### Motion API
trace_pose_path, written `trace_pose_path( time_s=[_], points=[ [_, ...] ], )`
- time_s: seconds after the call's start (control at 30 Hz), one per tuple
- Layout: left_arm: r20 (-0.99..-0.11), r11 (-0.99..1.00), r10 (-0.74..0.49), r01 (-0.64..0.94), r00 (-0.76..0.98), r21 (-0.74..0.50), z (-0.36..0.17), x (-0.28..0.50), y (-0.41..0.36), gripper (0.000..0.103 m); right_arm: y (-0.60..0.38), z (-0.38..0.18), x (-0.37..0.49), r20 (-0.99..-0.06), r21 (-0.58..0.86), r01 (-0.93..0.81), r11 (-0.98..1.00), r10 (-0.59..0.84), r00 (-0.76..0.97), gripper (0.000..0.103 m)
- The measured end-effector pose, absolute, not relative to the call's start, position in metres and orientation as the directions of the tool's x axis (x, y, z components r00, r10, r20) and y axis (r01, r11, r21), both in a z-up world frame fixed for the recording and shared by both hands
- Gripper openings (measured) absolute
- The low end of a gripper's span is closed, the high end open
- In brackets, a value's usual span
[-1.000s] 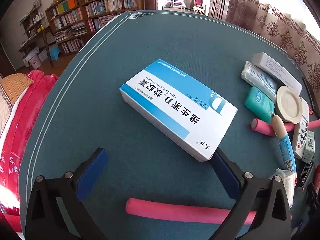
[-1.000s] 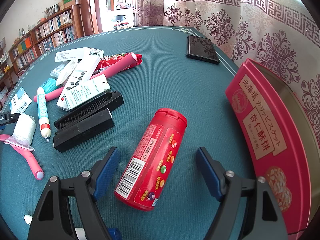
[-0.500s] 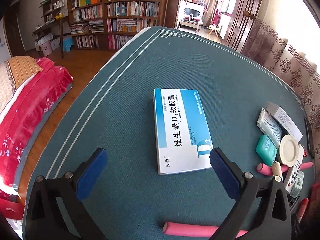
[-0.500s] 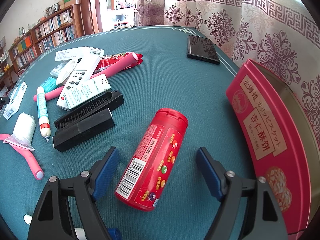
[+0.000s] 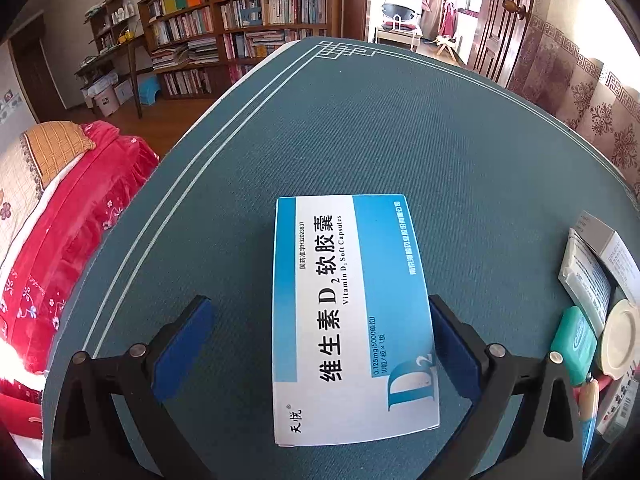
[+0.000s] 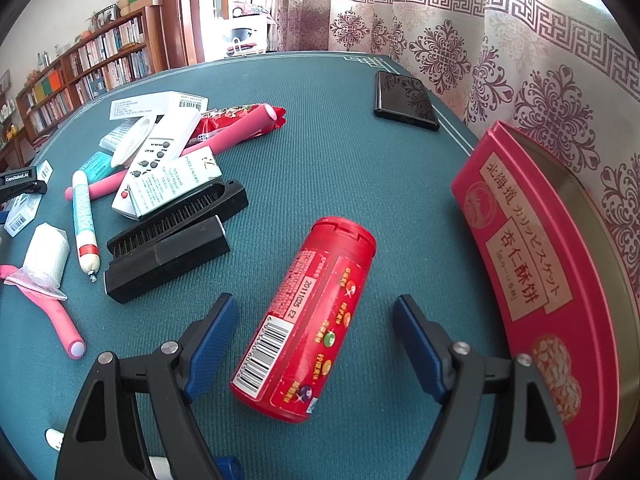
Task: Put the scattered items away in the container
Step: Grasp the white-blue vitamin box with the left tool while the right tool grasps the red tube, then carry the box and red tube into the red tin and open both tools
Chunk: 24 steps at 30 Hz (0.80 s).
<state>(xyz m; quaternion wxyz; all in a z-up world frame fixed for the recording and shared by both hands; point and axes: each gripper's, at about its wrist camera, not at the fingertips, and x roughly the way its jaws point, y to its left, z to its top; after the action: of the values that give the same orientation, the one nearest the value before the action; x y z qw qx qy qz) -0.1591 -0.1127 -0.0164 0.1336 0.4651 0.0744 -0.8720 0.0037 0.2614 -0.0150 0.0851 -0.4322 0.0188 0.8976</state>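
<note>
Left wrist view: the left gripper [image 5: 320, 344] hangs over a teal table [image 5: 400, 140] with its blue pads spread wide. A blue-and-white vitamin box [image 5: 352, 316] lies flat between them, its long side running away from the camera. The right pad sits at the box's right edge; whether it touches I cannot tell. The left pad stands clear of the box, with bare cloth between. At the right rim lie a white packet [image 5: 588, 280], a green case [image 5: 574, 344] and a round cream lid [image 5: 620, 338], bunched together. A red-covered bed [image 5: 60, 240] and bookshelves [image 5: 240, 20] fill the room beyond.

Right wrist view: the right gripper [image 6: 316, 344] has its jaws apart, and a red bottle [image 6: 308, 328] lies on its side between them, cap end away, tilted to the right. Neither pad touches it. The container, a pink tin [image 6: 528, 264], stands open at the right by the curtain [image 6: 520, 40], near the bottle but apart from it. To the left sits the clutter: a black brush [image 6: 172, 240], a white remote [image 6: 156, 160], a pink roller [image 6: 224, 140], a sausage-shaped tube [image 6: 84, 220] and a white roll [image 6: 44, 252]. A black phone [image 6: 404, 100] lies alone near the far edge.
</note>
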Motion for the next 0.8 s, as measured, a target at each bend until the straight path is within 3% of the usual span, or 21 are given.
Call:
trace_pose_path(
  time_s=[0.07, 0.13, 0.17, 0.2, 0.33, 0.4, 0.8],
  points=[
    [-0.82, -0.957, -0.166, 0.288, -0.548, 0.001, -0.017, -0.159, -0.112, 0.101, 0.261, -0.015, 0.004, -0.78, -0.036, -0.169, -0.985, 0.134, -0.612, 0.082],
    [-0.806, -0.963, -0.155, 0.268, -0.572, -0.005, -0.016, -0.159, -0.111, 0.087, 0.261, -0.015, 0.004, -0.78, -0.036, -0.169, -0.985, 0.134, -0.612, 0.082],
    [-0.799, -0.966, -0.153, 0.26, -0.581, -0.004, -0.013, -0.157, -0.11, 0.071, 0.261, -0.015, 0.004, -0.779, -0.037, -0.169, -0.985, 0.134, -0.612, 0.082],
    [-0.798, -0.967, -0.146, 0.253, -0.585, -0.008, -0.012, -0.157, -0.11, 0.068, 0.261, -0.015, 0.004, -0.779, -0.033, -0.167, -0.985, 0.13, -0.613, 0.08],
    [-0.786, -0.977, -0.06, 0.197, -0.615, -0.08, -0.011, -0.152, -0.108, 0.067, 0.255, -0.011, 0.006, -0.766, -0.036, -0.133, -0.99, 0.113, -0.632, 0.046],
    [-0.781, -0.981, -0.023, 0.166, -0.624, -0.104, -0.01, -0.145, -0.1, 0.067, 0.253, -0.011, 0.007, -0.765, -0.036, -0.122, -0.992, 0.106, -0.635, 0.038],
    [-0.719, -0.998, -0.002, 0.049, -0.695, -0.044, 0.019, -0.11, -0.048, 0.067, 0.263, -0.006, 0.016, -0.758, 0.095, -0.119, -0.988, 0.006, -0.652, 0.038]
  ],
)
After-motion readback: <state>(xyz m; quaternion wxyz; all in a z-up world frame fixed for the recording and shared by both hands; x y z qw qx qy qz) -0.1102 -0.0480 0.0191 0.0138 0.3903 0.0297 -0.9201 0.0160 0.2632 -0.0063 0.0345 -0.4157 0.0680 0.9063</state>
